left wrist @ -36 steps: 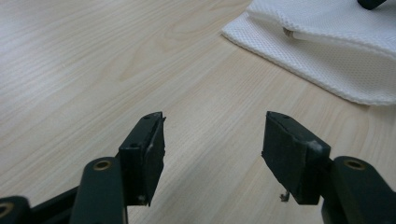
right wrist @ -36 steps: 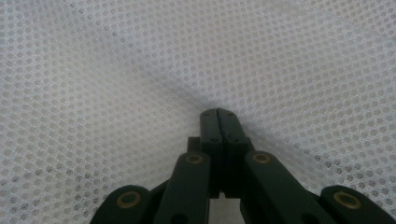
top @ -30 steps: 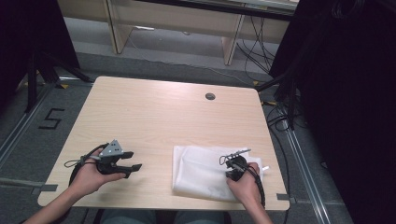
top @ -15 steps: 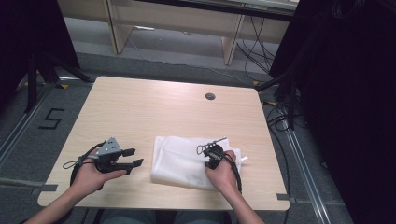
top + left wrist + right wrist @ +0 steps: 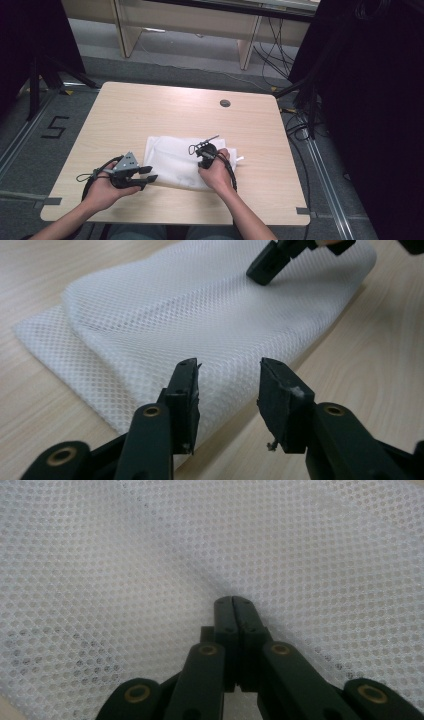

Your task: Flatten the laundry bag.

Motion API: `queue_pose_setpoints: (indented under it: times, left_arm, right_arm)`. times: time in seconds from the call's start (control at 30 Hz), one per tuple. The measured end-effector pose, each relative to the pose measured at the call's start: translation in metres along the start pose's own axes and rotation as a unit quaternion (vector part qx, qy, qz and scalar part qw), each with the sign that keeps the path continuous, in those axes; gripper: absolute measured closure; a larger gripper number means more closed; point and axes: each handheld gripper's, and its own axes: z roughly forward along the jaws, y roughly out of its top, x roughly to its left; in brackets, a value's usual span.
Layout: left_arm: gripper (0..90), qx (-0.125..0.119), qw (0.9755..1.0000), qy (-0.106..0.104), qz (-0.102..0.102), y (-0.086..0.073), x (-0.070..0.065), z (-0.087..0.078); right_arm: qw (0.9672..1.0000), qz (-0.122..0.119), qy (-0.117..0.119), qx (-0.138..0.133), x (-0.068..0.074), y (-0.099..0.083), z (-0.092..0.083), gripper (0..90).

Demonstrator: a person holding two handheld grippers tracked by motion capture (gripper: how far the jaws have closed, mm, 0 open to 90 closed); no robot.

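Observation:
A white mesh bag (image 5: 175, 160) lies flat on the wooden table (image 5: 150, 110) near its front edge. My right gripper (image 5: 201, 159) is shut, and its tips (image 5: 234, 600) press down on the mesh (image 5: 125, 555). Whether they pinch any fabric cannot be told. My left gripper (image 5: 150, 174) lies low at the bag's left front corner. Its jaws (image 5: 227, 375) have just been closing and stand partly apart. The folded mesh edge (image 5: 200, 315) lies between and beyond them, and the pads are not pressing on it. The right gripper's tips (image 5: 265, 270) show farther off on the bag.
A round cable hole (image 5: 225, 103) sits at the table's far right. Bare wood stretches behind the bag. Black stands and cables (image 5: 300, 100) crowd the floor to the right. A "5" marking (image 5: 54, 127) is on the floor to the left.
My right gripper has slid left across the table, and the mesh bag has come with it up to the left gripper. The left gripper's jaws have narrowed.

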Motion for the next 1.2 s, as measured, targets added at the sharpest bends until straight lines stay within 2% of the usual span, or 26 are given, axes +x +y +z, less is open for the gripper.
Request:
queue_pose_setpoints:
  times: [0.07, 0.1, 0.13, 0.2, 0.23, 0.27, 0.3, 0.37, 0.4, 0.6, 0.63, 0.67, 0.7, 0.77, 0.8, 0.83, 0.93, 1.0, 1.03, 1.07, 1.13, 1.17, 1.2]
  left_arm:
    - [61.3, 0.010, 0.9999, 0.003, -0.003, -0.002, 0.000, 0.004]
    - [61.8, 0.017, 0.9998, 0.007, -0.001, -0.002, 0.001, 0.005]
    - [62.1, 0.027, 0.9995, 0.006, 0.014, -0.003, 0.003, 0.005]
    - [62.7, 0.032, 0.9993, 0.011, 0.015, -0.004, 0.004, 0.006]
    - [63.2, 0.041, 0.9988, 0.023, 0.010, -0.005, 0.005, 0.006]
    - [63.5, 0.041, 0.9988, 0.023, 0.010, -0.005, 0.005, 0.006]
    - [63.9, 0.052, 0.9982, 0.029, 0.008, -0.008, 0.007, 0.007]
    - [64.4, 0.050, 0.9984, 0.025, 0.006, -0.009, 0.007, 0.008]
    - [64.4, 0.055, 0.9981, 0.026, -0.009, -0.010, 0.008, 0.009]
    - [64.7, 0.077, 0.9965, 0.031, -0.002, -0.012, 0.011, 0.009]
    - [64.7, 0.080, 0.9962, 0.032, -0.014, -0.012, 0.011, 0.009]
    - [64.6, 0.085, 0.9958, 0.030, -0.013, -0.012, 0.011, 0.009]
    - [64.5, 0.086, 0.9954, 0.039, -0.015, -0.013, 0.012, 0.009]
    - [64.5, 0.087, 0.9953, 0.038, -0.021, -0.013, 0.012, 0.009]
    - [64.6, 0.090, 0.9949, 0.043, -0.016, -0.013, 0.013, 0.008]
    - [64.6, 0.091, 0.9945, 0.046, -0.027, -0.014, 0.013, 0.008]
    - [64.6, 0.094, 0.9943, 0.046, -0.020, -0.013, 0.014, 0.007]
    - [64.7, 0.093, 0.9941, 0.048, -0.029, -0.014, 0.015, 0.007]
    - [64.7, 0.096, 0.9939, 0.049, -0.021, -0.013, 0.016, 0.006]
    - [64.4, 0.095, 0.9933, 0.055, -0.035, -0.014, 0.016, 0.007]
    - [64.1, 0.096, 0.9935, 0.051, -0.032, -0.014, 0.016, 0.006]
    - [63.7, 0.096, 0.9934, 0.054, -0.032, -0.014, 0.016, 0.006]
    - [63.5, 0.094, 0.9936, 0.053, -0.034, -0.014, 0.016, 0.007]
  right_arm:
    - [1.0000, 0.002, 0.002, 0.003, 0.003, 0.003, 0.001, 90.0]
    - [1.0000, -0.007, 0.003, 0.000, 0.003, 0.005, 0.003, 90.0]
    - [0.9999, -0.010, 0.002, -0.002, 0.004, 0.006, 0.004, 90.0]
    - [0.9999, -0.015, 0.003, -0.002, 0.006, 0.010, 0.006, 90.0]
    - [0.9999, -0.007, 0.008, 0.001, 0.008, 0.011, 0.006, 90.0]
    - [0.9999, -0.007, 0.008, 0.001, 0.008, 0.011, 0.006, 90.0]
    - [0.9998, -0.017, 0.010, -0.009, 0.008, 0.014, 0.009, 89.9]
    - [0.9996, -0.021, 0.015, -0.010, 0.008, 0.015, 0.010, 89.3]
    - [0.9997, -0.016, 0.015, -0.009, 0.009, 0.016, 0.010, 89.0]
    - [0.9995, -0.025, 0.012, -0.011, 0.015, 0.022, 0.014, 87.9]
    - [0.9993, -0.033, 0.010, -0.012, 0.015, 0.023, 0.015, 87.9]
    - [0.9995, -0.025, 0.013, -0.009, 0.017, 0.024, 0.015, 87.9]
    - [0.9993, -0.032, 0.010, -0.014, 0.017, 0.028, 0.017, 87.9]
    - [0.9995, -0.029, 0.008, -0.011, 0.018, 0.029, 0.017, 87.9]
    - [0.9994, -0.032, 0.008, -0.012, 0.020, 0.031, 0.019, 87.9]
    - [0.9994, -0.031, 0.008, -0.012, 0.021, 0.032, 0.019, 87.9]
    - [0.9994, -0.033, 0.005, -0.011, 0.023, 0.033, 0.020, 87.9]
    - [0.9994, -0.033, 0.005, -0.011, 0.025, 0.035, 0.021, 87.9]
    - [0.9992, -0.038, 0.004, -0.014, 0.025, 0.035, 0.022, 87.8]
    - [0.9991, -0.040, 0.004, -0.015, 0.026, 0.036, 0.023, 87.8]
    - [0.9993, -0.035, 0.004, -0.010, 0.027, 0.037, 0.022, 87.6]
    - [0.9989, -0.044, 0.007, -0.012, 0.027, 0.037, 0.022, 85.4]
    - [0.9992, -0.037, 0.011, -0.008, 0.028, 0.037, 0.022, 83.6]
